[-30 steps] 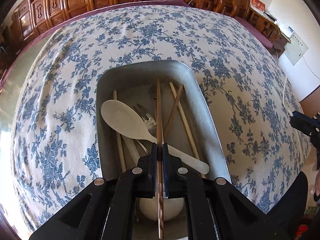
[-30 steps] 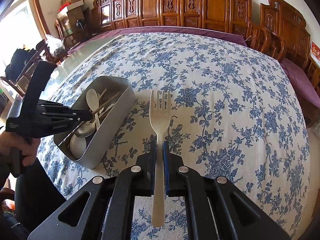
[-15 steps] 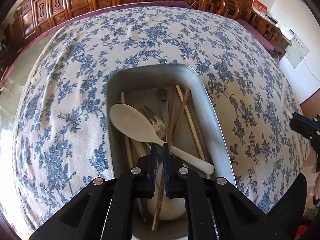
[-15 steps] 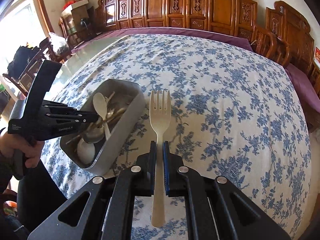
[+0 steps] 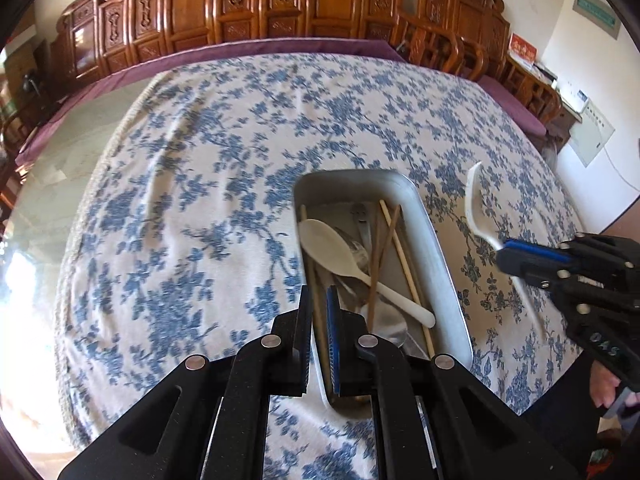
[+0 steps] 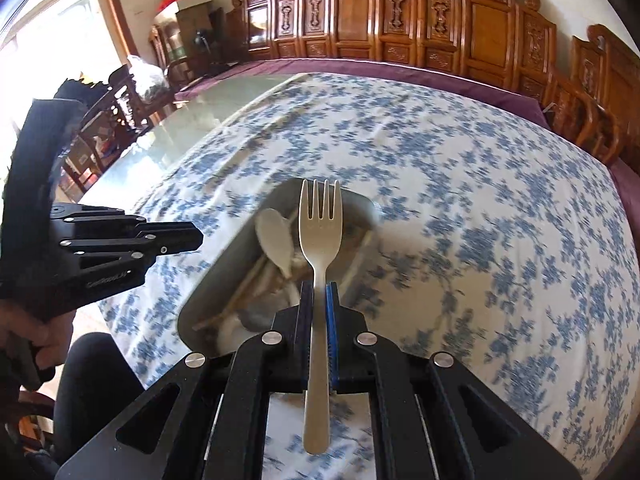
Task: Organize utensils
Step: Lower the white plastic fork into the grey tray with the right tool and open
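Note:
A metal tray (image 5: 440, 248) lies on the blue-flowered tablecloth and holds a cream spoon (image 5: 332, 248), chopsticks (image 5: 376, 264) and metal cutlery. My left gripper (image 5: 319, 300) hangs over the tray's near left rim, its jaws a narrow gap apart with nothing between them. My right gripper (image 6: 319, 292) is shut on a cream plastic fork (image 6: 320, 224), held above the tray (image 6: 200, 300). The fork (image 5: 476, 208) and right gripper (image 5: 508, 254) also show at the right of the left wrist view. The left gripper (image 6: 196, 240) shows at the left of the right wrist view.
The tablecloth (image 5: 200, 200) covers a large table with a purple border. Carved wooden chairs (image 6: 400, 20) line the far edge. A bare glass strip (image 5: 60, 152) runs along the table's left side. The person's hand (image 5: 608, 384) is at the right.
My left gripper let go of the brown chopstick, which now lies in the tray, and shifted left. My right gripper carried the fork left until it hangs over the tray.

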